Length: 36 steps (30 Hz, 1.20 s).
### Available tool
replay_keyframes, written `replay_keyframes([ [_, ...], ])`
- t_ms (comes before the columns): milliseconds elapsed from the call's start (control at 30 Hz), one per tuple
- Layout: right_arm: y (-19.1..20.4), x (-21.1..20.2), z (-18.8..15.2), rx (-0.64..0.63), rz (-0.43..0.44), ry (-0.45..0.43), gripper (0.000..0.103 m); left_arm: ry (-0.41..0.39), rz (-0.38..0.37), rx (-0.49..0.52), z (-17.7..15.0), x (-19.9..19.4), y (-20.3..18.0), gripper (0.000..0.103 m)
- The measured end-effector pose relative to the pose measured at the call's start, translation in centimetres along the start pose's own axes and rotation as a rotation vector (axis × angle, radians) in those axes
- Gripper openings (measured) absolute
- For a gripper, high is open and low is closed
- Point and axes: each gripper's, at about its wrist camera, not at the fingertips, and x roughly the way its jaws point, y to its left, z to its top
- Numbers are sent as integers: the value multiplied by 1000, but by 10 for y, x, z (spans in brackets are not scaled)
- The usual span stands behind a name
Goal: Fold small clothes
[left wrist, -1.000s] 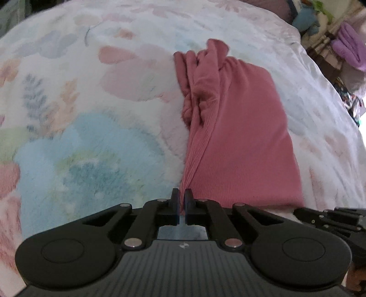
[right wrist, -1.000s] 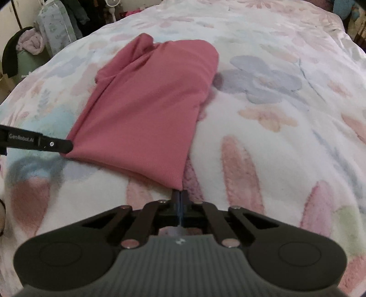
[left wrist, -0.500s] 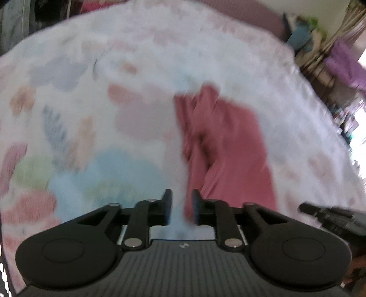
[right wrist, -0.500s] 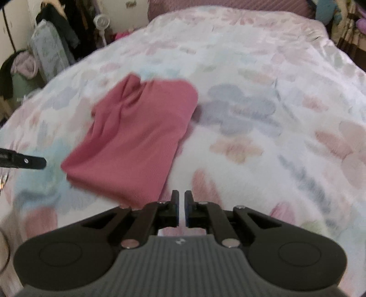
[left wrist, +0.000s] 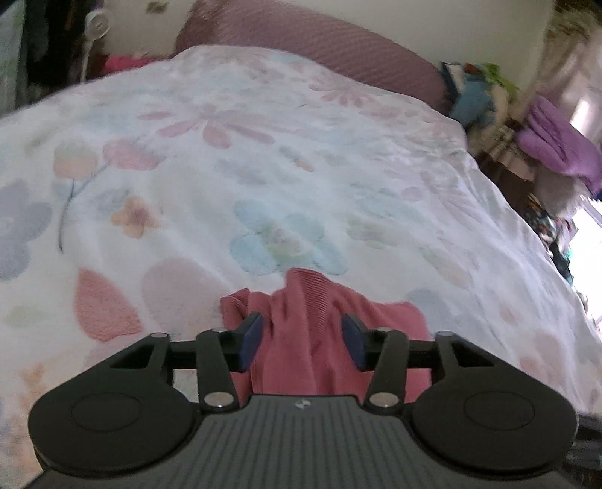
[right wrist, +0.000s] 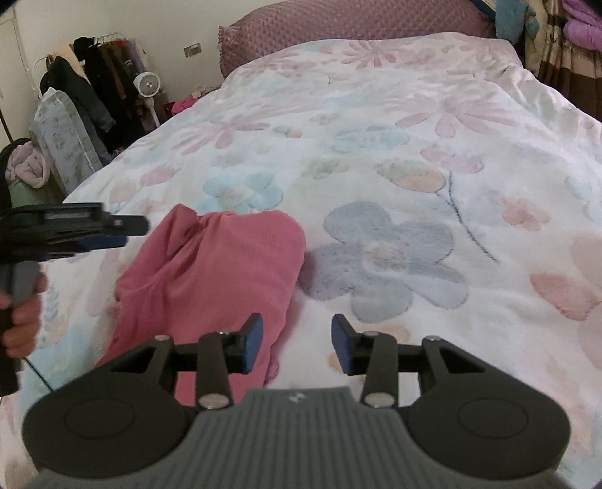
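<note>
A pink ribbed garment (right wrist: 210, 278) lies folded on the floral bedspread (right wrist: 414, 150), its far end bunched up. My left gripper (left wrist: 303, 340) hovers over that bunched end (left wrist: 308, 301) with its jaws opening. The cloth shows in the gap below them, and the blue pads (left wrist: 251, 338) do not press on it. My right gripper (right wrist: 297, 342) is also opening, over the garment's right edge, with only bedspread between its fingers. In the right wrist view a hand (right wrist: 20, 319) holds the left gripper (right wrist: 131, 227) at the garment's left side.
A purple headboard cushion (right wrist: 357, 26) lies at the bed's far end. A clothes rack (right wrist: 101, 75) and a fan (right wrist: 148, 84) stand past the left edge. Purple plush cloth (left wrist: 557, 146) and clutter sit beyond the right edge. Open bedspread (left wrist: 263, 169) stretches ahead.
Both grippers were shut on the garment's near corners. They have let go, opened, lifted and moved forward along the garment, which now lies flat on the bed.
</note>
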Motion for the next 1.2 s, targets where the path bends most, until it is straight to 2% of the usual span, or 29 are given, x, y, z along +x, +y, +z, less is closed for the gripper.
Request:
replay_keyframes([
  [33,0,6,0,-6,-3,6,38,15,-13,-28,0,9,4,36],
  [100,-2,18,-1,-13,-11,14,38,38,-53,-69,0,17,14,11],
  [133,-4,23,-1,-11,-13,16,38,36,-63,-87,-1,17,18,5],
  [233,-13,32,-4,25,-13,9,38,-22,-82,-218,-4,1,41,3],
  [300,-17,37,-4,52,-2,6,38,-7,-79,-280,-10,1,58,3],
  [400,-18,44,-5,73,6,11,38,50,-22,-282,-21,15,70,3],
  [500,-15,48,-6,73,14,16,38,87,-12,-289,-25,23,75,4],
  [567,-14,47,-6,69,19,20,38,96,-4,-273,-22,21,73,11],
  [633,-15,44,-4,68,27,16,38,93,-12,-307,-18,14,76,20],
  [667,-16,42,-3,71,30,12,42,85,-20,-325,-15,10,75,23],
  [700,-17,40,-1,82,38,6,48,76,-16,-334,-14,4,76,34],
  [733,-20,39,1,98,51,2,52,66,-10,-333,-11,1,75,51],
  [767,-22,38,4,118,69,0,59,50,-8,-327,-10,-4,73,62],
  [800,-24,38,6,136,87,-1,66,39,-17,-318,-8,-6,72,77],
  [833,-26,40,9,160,107,-2,69,37,-31,-312,-5,-5,70,84],
  [867,-28,42,12,184,123,2,73,42,-45,-310,-3,-2,69,85],
  [1000,-38,63,19,320,232,54,74,125,-107,-373,-4,22,76,86],
  [1200,-56,104,22,471,355,124,75,137,-188,-471,-8,51,98,84],
])
